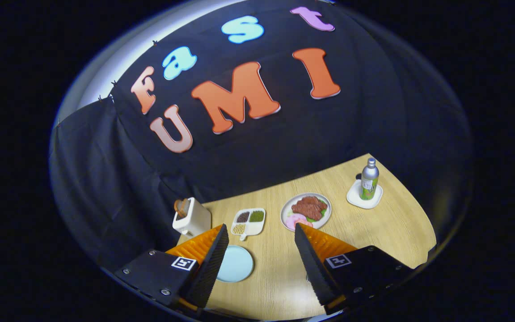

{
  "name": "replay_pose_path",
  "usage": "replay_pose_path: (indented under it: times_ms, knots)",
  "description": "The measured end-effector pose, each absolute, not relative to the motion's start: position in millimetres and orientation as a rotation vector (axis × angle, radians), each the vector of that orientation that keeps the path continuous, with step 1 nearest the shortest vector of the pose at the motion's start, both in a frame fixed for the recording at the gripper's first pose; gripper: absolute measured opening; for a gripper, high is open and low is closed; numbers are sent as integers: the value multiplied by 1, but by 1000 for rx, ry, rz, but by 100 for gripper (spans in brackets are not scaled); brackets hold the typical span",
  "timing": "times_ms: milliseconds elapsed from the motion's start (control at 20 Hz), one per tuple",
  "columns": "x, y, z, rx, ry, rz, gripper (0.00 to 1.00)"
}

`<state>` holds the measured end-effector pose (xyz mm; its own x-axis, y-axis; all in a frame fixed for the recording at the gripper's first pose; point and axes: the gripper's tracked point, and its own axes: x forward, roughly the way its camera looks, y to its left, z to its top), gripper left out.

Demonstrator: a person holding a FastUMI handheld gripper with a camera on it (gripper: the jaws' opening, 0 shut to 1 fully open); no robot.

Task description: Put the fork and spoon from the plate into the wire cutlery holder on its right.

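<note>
Claw (261, 232) gapes wide (holding nothing), pale blue plate (236, 264) between its fingers.

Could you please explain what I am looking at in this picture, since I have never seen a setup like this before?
This is no robot arm: a person carries a handheld two-finger claw, and a fisheye camera riding on it took this picture, looking forward along the fingers. That is why the scene looks curved. The two wedge shapes nearest the camera are the claw's fingers; they are spread apart and hold nothing.

Beyond them is a wooden table. On it you can see a pale blue plate beside one finger, then a white toaster, a small divided tray with three fillings, a plate of food, and a silver bottle standing on a white coaster. Behind the table hangs the booth's black cloth wall.

I cannot make out a fork, spoon or wire holder here.
</note>
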<state>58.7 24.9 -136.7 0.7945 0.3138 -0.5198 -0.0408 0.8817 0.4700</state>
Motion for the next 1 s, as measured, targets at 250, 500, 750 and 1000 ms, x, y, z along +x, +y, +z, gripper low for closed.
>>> replay_pose_path:
  times_ms: [250, 500, 750, 1000]
  knots:
    - [53, -2, -79, 357, 334, 139, 96]
    - [42, -34, -42, 264, 105, 33, 96]
    - [26, -50, -7, 99, -124, -12, 96]
    - [11, -50, -20, 6, -121, -23, 97]
